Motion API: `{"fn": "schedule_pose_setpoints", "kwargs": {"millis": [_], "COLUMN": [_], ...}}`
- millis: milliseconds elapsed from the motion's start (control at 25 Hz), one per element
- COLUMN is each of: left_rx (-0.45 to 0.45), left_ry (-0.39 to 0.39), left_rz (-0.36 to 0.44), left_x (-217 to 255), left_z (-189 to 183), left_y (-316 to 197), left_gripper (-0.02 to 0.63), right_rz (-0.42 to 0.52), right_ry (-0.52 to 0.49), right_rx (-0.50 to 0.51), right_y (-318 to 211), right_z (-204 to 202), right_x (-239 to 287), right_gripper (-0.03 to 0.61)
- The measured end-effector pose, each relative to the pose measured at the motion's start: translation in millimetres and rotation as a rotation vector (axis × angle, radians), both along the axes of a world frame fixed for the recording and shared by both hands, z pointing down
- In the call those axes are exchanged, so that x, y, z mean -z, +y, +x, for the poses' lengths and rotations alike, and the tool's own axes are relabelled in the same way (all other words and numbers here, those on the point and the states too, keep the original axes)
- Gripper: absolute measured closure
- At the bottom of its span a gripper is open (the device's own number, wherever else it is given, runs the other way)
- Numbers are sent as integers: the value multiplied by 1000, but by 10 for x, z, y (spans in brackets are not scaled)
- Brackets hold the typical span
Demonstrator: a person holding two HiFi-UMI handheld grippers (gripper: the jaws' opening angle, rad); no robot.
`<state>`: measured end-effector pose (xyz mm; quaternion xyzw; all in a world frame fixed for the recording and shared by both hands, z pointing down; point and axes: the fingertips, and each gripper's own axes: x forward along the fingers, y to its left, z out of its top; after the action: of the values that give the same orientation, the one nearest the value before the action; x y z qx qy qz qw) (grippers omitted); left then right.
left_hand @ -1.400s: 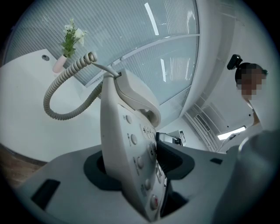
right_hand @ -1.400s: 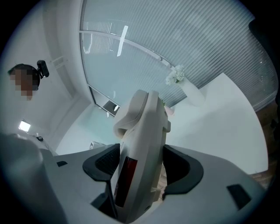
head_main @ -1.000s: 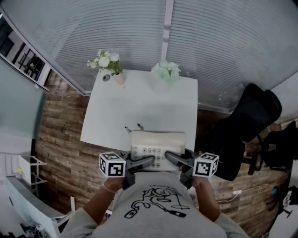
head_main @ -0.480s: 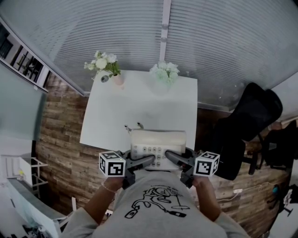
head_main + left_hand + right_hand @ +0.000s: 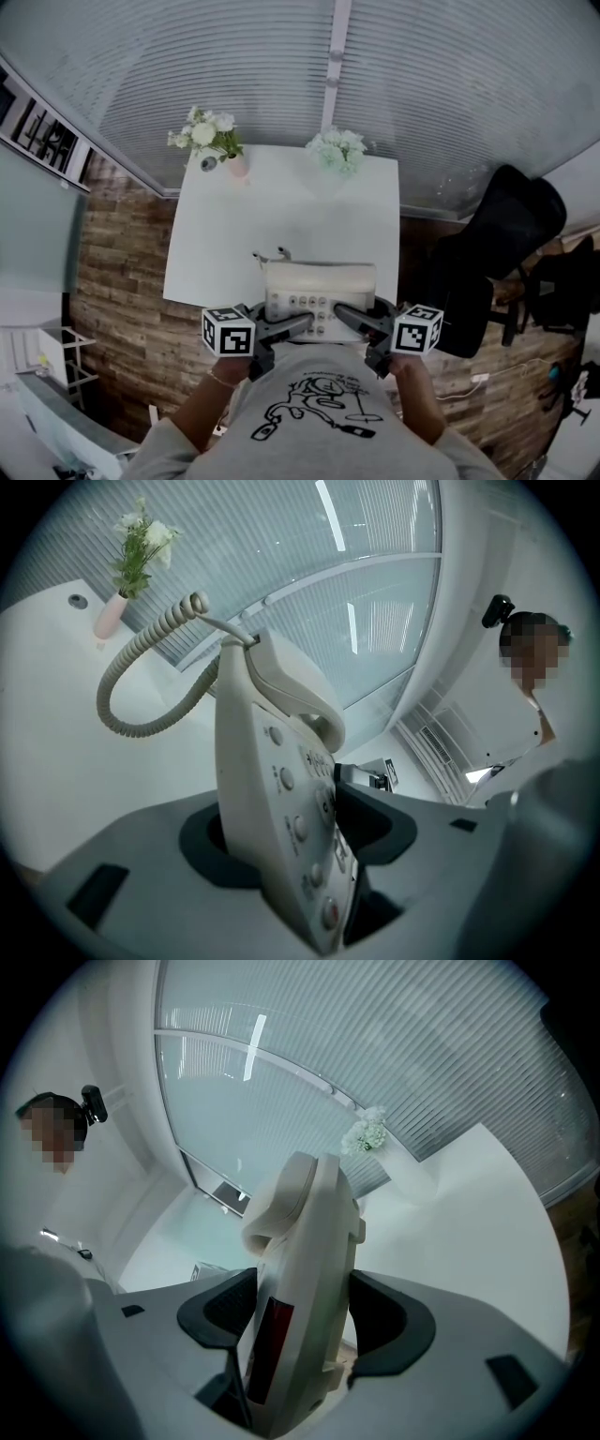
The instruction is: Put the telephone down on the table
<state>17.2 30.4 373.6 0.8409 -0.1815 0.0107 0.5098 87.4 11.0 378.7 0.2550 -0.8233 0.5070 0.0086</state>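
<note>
Nearest me, my left gripper (image 5: 295, 829) and right gripper (image 5: 305, 1318) each clamp one side of the telephone (image 5: 319, 289), pads pressing its body. I hold it over the table's (image 5: 281, 225) near edge. Flowers (image 5: 208, 137) stand at the far edge.

A person holds a cream telephone (image 5: 319, 291) over the near edge of a white table (image 5: 281, 220), with the left gripper (image 5: 298, 325) and right gripper (image 5: 345, 316) gripping its near corners. White flowers (image 5: 208, 138) stand at the far-left corner, a second bunch (image 5: 337, 148) along the far edge. A black chair (image 5: 497, 244) sits right of the table.
</note>
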Motion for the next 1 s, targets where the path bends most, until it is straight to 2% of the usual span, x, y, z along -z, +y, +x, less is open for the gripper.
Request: {"fn": "schedule_pose_setpoints", "kwargs": {"millis": [480, 1000], "left_rx": [-39, -55], "left_ry": [11, 5], "left_rz": [-15, -37], "left_x": [-80, -179], "left_z": [-279, -270], "left_y": [-197, -327], "left_gripper": [373, 373], "right_rz": [-18, -37], "right_ry": [17, 10], "right_rx": [-39, -51], "right_y": [-166, -290], "right_z": [-275, -267], "right_x": [-86, -189], "right_gripper": [267, 267]}}
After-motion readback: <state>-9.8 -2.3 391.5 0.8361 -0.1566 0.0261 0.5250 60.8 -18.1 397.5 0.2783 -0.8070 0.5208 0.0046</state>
